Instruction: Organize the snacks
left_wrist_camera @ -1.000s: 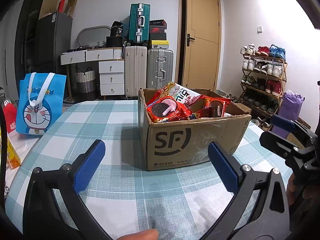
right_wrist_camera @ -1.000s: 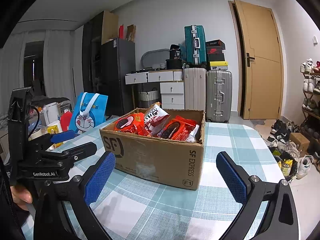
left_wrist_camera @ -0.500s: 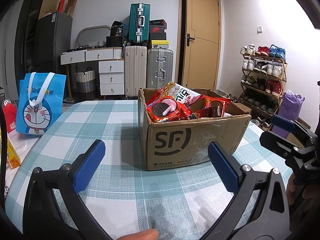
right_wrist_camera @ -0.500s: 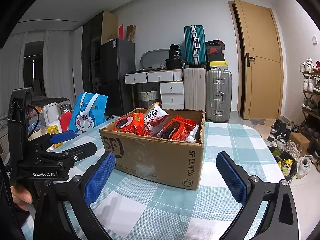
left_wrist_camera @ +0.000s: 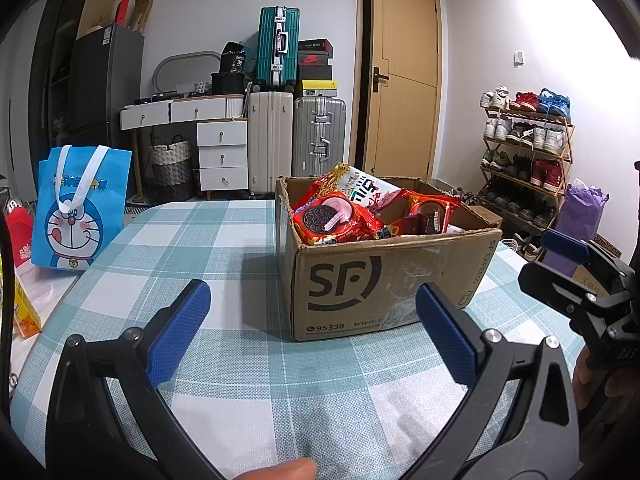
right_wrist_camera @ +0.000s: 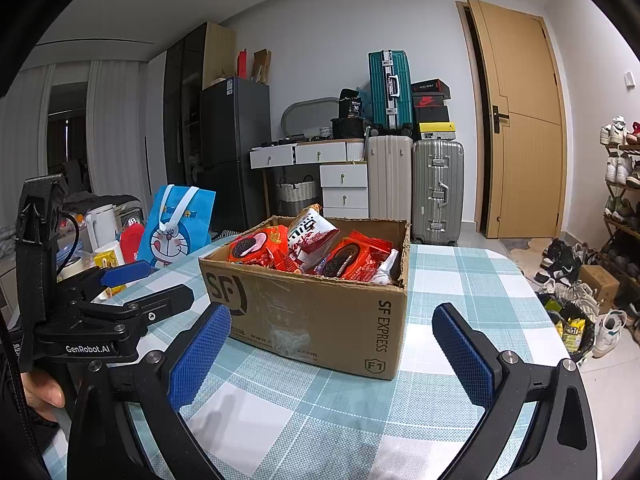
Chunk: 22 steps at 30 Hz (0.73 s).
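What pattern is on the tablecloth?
A teal-and-white check on the tablecloth, clearest in the left wrist view.

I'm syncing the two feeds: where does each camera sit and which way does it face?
Left wrist: on the left gripper, facing the cardboard box; right gripper at right edge.
Right wrist: on the right gripper, facing the box's corner; left gripper at left.
Shared: box, snack packs, Doraemon bag.

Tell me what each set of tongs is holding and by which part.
Nothing. Left tongs and right tongs are both open and empty, short of the box of snacks.
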Available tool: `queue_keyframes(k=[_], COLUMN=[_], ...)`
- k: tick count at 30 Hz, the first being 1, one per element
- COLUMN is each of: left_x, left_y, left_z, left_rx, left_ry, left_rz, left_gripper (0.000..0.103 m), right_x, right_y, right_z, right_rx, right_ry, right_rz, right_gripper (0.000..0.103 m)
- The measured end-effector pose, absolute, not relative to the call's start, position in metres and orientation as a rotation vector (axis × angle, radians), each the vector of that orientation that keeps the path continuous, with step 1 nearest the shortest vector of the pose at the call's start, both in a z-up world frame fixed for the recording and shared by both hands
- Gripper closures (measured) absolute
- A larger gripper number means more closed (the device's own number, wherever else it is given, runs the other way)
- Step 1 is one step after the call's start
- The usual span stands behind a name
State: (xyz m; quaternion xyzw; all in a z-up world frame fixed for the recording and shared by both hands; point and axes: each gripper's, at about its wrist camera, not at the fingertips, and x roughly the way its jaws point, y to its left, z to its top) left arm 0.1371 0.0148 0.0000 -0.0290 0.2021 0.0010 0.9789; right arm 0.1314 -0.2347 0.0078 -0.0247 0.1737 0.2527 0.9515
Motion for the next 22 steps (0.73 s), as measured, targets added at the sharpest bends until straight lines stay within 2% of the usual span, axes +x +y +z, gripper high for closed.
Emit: queue_keyframes(k=[22], left_x=[0.1385], left_y=[0.0131], left_z=[-0.0017], left_rx=[-0.056], left_ry=[0.407], left_rz=[-0.004], left_gripper=[0.000], right_x=[0.1313], right_y=[-0.2347], right_z=[0.0080], right_rx=[-0.050], right_ry=[0.353], right_rz=[0.514], right_gripper=[0.000])
